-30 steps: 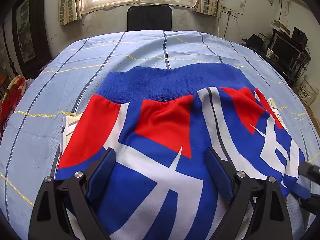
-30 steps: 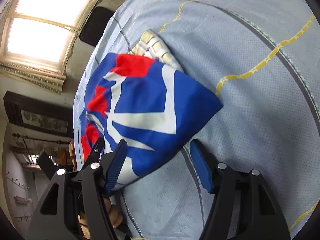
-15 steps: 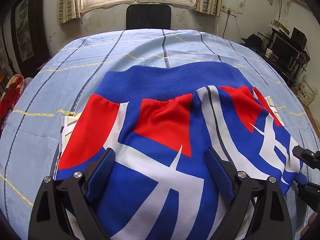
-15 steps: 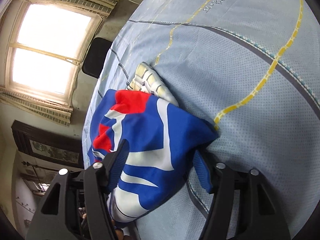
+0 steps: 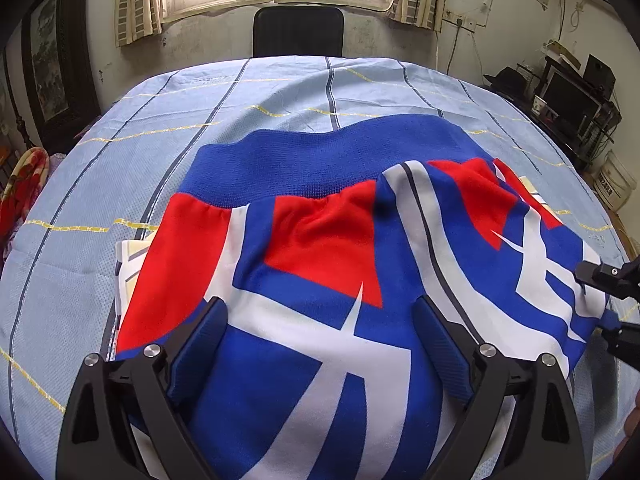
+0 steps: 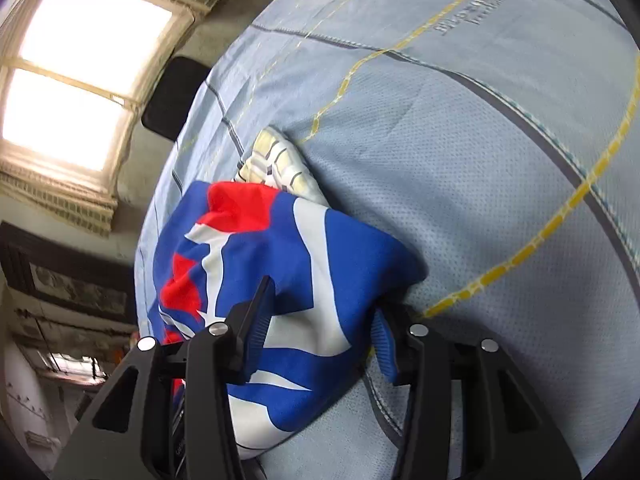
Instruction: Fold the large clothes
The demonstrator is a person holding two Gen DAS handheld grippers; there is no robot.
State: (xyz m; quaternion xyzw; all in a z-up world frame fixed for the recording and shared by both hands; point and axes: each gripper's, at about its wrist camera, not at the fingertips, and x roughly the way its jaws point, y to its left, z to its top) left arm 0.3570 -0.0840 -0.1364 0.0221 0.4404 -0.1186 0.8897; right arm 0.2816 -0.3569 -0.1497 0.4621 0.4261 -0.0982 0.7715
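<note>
A blue, red and white jacket lies folded on the light blue checked cloth of the table. Its blue knit band faces the far side. My left gripper is open, its fingers spread wide above the jacket's near part. My right gripper straddles the jacket's right corner, jaws still apart with cloth between them, one pad under the corner. The right gripper also shows at the right edge of the left wrist view.
A cream patterned cloth sticks out from under the jacket; it also shows in the left wrist view. A black chair stands at the table's far side under the window. Shelves with electronics stand at the right.
My right gripper has moved in onto the jacket's right corner and its jaws have narrowed around the cloth. The left gripper has stayed open and hardly moved.
</note>
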